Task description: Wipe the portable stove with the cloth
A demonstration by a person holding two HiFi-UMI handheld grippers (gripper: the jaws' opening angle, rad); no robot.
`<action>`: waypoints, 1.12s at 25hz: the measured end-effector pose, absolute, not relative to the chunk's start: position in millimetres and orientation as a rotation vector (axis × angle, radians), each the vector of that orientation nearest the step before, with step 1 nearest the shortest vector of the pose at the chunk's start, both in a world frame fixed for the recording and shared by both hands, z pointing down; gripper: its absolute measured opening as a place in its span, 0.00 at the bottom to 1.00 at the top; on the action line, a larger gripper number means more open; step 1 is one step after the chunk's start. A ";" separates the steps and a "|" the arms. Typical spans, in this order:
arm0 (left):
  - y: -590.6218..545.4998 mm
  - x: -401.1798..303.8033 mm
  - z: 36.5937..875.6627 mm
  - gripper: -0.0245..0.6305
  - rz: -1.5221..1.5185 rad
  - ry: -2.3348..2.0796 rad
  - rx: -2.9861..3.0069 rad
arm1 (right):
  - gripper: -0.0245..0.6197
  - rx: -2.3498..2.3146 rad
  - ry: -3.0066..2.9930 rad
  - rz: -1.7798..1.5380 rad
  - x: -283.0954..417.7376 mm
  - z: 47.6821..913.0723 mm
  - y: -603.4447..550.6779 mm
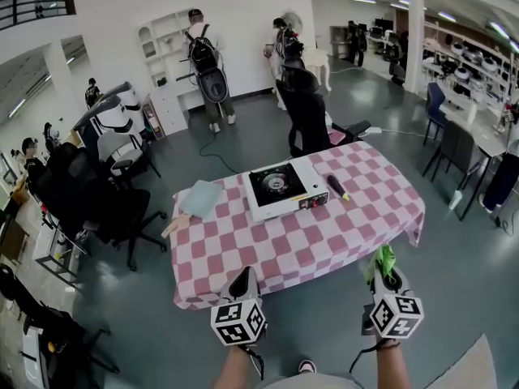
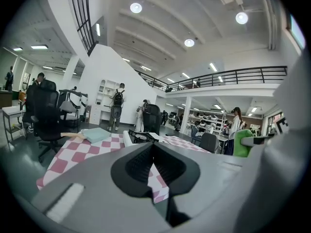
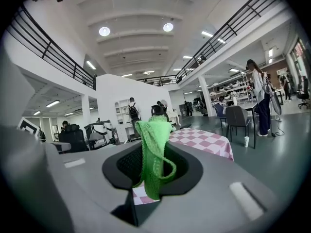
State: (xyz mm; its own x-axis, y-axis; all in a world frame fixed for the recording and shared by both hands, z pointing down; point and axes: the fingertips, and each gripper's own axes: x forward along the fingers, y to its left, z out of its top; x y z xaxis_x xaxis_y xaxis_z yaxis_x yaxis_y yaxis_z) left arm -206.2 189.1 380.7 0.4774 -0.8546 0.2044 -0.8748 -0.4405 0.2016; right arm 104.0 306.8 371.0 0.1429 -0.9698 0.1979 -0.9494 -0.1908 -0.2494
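White portable stove [image 1: 285,186] lies flat on the checked table [image 1: 243,250]; green cloth [image 3: 153,149], apparently mesh, stands bunched upright.

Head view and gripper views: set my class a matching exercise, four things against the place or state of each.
Things:
1. portable stove
2. green cloth
3. pale blue cloth
4. left gripper

Places or states:
A. shut, nothing in it
B. left end of the table
C. middle of the table
D. clamped in the right gripper

Pairs: 1-C, 2-D, 3-B, 4-A.
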 end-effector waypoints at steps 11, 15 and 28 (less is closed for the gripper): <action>158.0 -183.0 403.0 0.04 0.193 -1.517 2.395 | 0.17 -2.300 1.947 -0.628 141.8 406.8 264.6; 136.1 -177.4 402.6 0.04 0.180 -1.529 2.389 | 0.17 -2.281 1.964 -0.656 147.2 413.9 243.8; 16.8 -153.6 400.1 0.04 0.109 -1.566 2.343 | 0.17 -2.242 2.083 -0.607 167.8 393.9 111.2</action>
State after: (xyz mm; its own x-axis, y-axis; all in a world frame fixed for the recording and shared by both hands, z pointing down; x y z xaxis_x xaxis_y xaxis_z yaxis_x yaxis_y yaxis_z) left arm -153.6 16.8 400.1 0.3962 -0.8869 0.2377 -0.9112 -0.3480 0.2203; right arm 167.8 111.2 393.9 0.0327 -0.9636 0.2653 -0.9552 -0.1082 -0.2754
